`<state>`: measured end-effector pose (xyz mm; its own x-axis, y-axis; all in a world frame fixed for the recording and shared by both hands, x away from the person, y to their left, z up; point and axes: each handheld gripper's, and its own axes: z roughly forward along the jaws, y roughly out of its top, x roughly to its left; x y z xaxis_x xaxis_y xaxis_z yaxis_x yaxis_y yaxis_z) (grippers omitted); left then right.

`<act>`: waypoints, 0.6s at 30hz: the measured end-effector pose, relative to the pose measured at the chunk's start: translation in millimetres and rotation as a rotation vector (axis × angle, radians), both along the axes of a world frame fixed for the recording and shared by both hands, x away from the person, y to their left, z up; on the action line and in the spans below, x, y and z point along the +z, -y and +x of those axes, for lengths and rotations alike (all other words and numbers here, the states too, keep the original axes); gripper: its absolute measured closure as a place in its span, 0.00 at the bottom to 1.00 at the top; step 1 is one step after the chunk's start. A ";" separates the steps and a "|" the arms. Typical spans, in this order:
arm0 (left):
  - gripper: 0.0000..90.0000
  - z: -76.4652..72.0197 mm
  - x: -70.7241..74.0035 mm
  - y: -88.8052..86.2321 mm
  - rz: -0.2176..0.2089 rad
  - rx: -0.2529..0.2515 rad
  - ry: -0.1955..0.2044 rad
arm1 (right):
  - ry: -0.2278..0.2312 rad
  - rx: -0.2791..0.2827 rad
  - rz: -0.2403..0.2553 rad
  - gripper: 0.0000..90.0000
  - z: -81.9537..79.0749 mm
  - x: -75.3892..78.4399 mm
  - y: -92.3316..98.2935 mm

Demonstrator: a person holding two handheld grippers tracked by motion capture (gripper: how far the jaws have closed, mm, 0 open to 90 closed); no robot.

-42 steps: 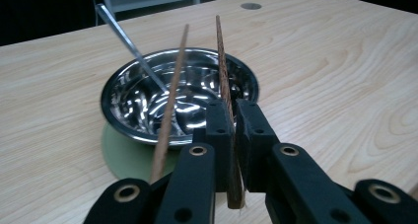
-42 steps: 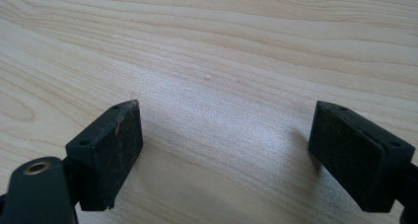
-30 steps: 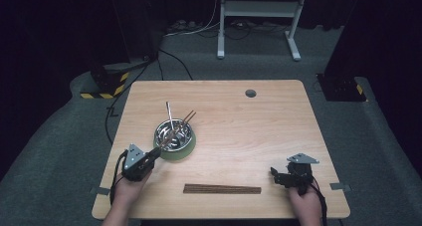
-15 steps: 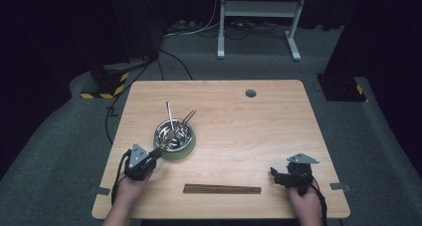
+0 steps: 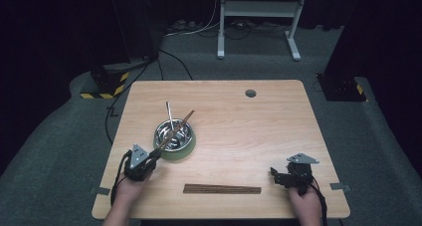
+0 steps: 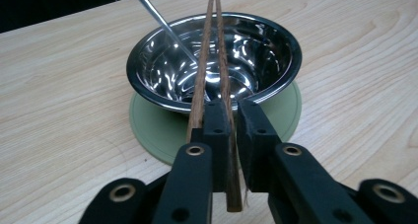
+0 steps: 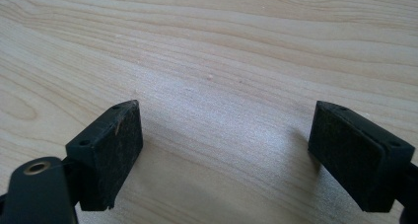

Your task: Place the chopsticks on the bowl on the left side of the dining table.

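Observation:
A steel bowl (image 5: 187, 130) (image 6: 276, 36) stands on a round green mat (image 5: 188, 152) (image 6: 153, 130) at the table's left middle. A thin metal utensil (image 5: 169, 114) (image 6: 157, 19) leans in it. A pair of brown chopsticks (image 5: 180, 126) (image 6: 213, 41) lies across the bowl's rim. My left gripper (image 5: 155, 154) (image 6: 231, 110) is shut on the near end of one stick; the other stick runs along the outside of its left jaw. The jaws have just been opening a little, with the stick still between them. My right gripper (image 5: 273, 173) (image 7: 224, 145) rests open at the front right over bare wood.
A second pair of chopsticks (image 5: 222, 189) lies flat along the front edge between my two hands. A small round cable hole (image 5: 250, 93) sits near the far edge of the table (image 5: 278, 121). Dark floor, cables and a white stand lie beyond.

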<state>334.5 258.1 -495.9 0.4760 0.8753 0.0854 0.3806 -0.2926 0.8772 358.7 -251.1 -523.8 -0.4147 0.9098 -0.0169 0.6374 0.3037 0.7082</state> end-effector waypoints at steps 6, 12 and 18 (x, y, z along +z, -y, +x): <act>0.76 -6.3 8.9 -1.3 -0.027 0.015 0.053 | -0.006 0.003 0.000 0.14 -0.1 0.4 0.2; 0.53 -11.0 12.3 -15.7 -0.093 0.047 0.066 | 0.000 0.000 0.000 0.14 0.0 0.0 0.0; 0.49 -19.4 5.8 -14.5 -0.111 0.041 0.051 | -0.005 0.002 0.000 0.14 -0.1 0.4 0.2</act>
<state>315.1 272.6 -490.2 0.4376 0.8991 0.0104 0.3442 -0.1781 0.9219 358.6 -251.3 -523.4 -0.4170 0.9088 -0.0144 0.6405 0.3051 0.7047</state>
